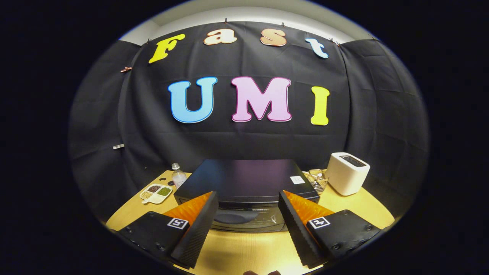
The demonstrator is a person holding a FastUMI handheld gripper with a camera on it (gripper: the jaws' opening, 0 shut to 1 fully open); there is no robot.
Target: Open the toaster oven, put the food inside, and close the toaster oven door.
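Tongs (248, 202) spread, empty — oven (246, 183) just ahead; its door looks stiff and hinged, best gripped at the top handle, probably.

Black toaster oven (246, 181) with a small white sticker ahead of my tongs (248, 204), pale wood-grain table (244, 248), white toaster (347, 173), clear bottle (178, 175) with white cap, white divided dish (156, 193) holding brown, green and tan fillings.
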